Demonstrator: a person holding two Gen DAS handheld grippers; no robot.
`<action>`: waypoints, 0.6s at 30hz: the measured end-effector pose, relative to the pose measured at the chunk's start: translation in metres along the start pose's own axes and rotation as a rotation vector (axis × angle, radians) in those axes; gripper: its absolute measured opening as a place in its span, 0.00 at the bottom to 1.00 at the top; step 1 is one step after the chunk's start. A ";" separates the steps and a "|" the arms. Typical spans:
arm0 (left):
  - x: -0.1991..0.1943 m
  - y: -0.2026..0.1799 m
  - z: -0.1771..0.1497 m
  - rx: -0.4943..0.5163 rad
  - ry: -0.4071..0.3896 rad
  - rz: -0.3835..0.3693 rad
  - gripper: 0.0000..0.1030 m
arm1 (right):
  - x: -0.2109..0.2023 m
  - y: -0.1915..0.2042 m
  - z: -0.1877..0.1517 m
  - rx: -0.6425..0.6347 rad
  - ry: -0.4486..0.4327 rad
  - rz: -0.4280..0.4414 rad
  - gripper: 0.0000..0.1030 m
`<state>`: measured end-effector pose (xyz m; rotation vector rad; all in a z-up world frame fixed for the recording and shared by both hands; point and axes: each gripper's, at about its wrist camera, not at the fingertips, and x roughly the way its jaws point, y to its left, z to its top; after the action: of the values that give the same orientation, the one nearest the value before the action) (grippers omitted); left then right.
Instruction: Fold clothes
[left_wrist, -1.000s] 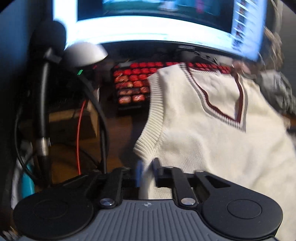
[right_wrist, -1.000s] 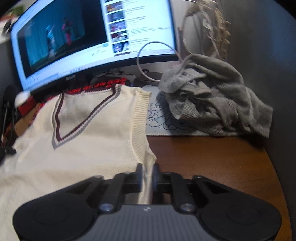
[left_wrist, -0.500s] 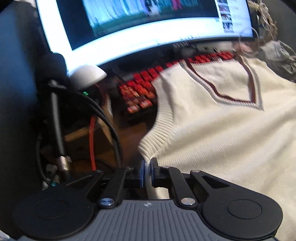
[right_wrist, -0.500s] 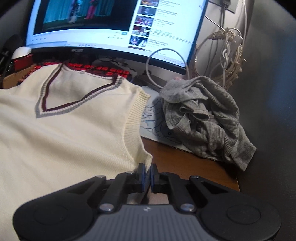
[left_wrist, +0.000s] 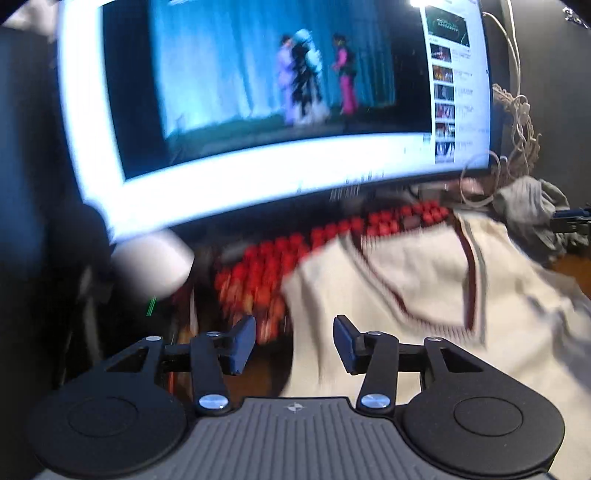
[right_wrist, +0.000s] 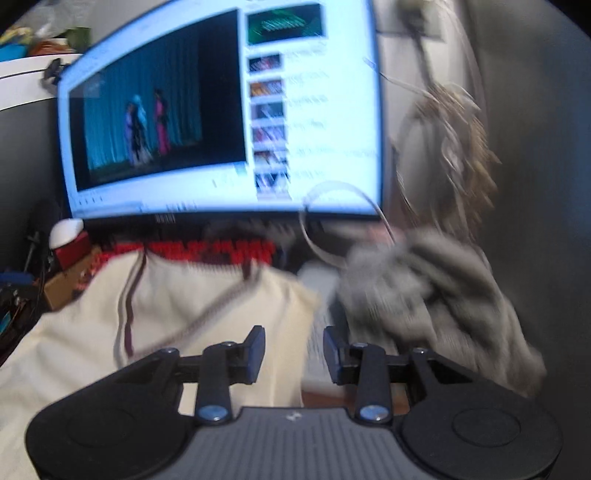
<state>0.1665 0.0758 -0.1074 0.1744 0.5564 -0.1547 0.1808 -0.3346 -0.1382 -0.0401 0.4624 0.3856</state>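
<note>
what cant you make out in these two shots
- Vest hem: cut off by the frame's lower edge and hidden behind the left gripper body, left wrist view.
- Keyboard legends: motion blur, and the vest covers part of it.
- Monitor sidebar text: blurred, right wrist view.
- Grey garment type: crumpled and blurred.

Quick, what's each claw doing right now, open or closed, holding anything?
Left claw: open, holding nothing, at the cream vest's edge.
Right claw: open, holding nothing, at the vest's other edge.
</note>
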 end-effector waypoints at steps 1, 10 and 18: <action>0.015 0.003 0.009 -0.002 -0.004 -0.007 0.44 | 0.012 0.002 0.007 -0.017 -0.007 0.007 0.37; 0.102 0.012 0.035 0.069 0.041 0.005 0.43 | 0.120 0.012 0.035 -0.136 0.052 0.036 0.37; 0.111 0.014 0.028 0.062 0.052 -0.083 0.38 | 0.149 0.009 0.025 -0.143 0.101 0.059 0.38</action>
<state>0.2766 0.0729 -0.1419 0.2163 0.6110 -0.2486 0.3109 -0.2708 -0.1811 -0.1857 0.5362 0.4756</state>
